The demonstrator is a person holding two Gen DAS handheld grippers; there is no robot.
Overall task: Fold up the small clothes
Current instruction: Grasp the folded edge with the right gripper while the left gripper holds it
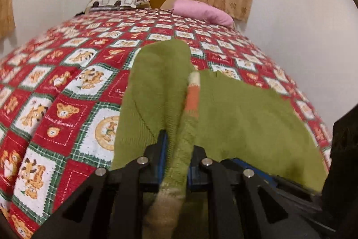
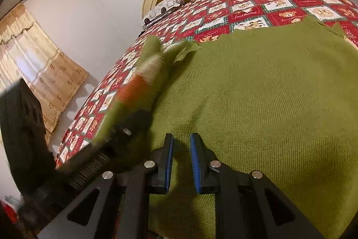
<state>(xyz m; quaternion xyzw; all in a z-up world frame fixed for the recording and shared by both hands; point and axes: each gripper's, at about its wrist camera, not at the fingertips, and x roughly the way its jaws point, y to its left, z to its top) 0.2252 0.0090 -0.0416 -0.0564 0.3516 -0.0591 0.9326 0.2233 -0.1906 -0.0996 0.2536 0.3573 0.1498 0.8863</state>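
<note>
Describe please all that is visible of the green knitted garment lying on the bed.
The green knitted garment is olive, finely ribbed, soft wool by its look. It lies spread on the red patchwork bedcover. One sleeve with an orange and cream striped cuff is lifted and pinched in the left gripper. The right gripper rests over the flat body; whether its narrow jaws pinch cloth I cannot tell.

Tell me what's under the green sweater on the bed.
The green sweater lies on the red teddy-bear quilt, which shows all around it. Whatever lies beneath its middle is covered. The left gripper holds its striped sleeve up.
</note>
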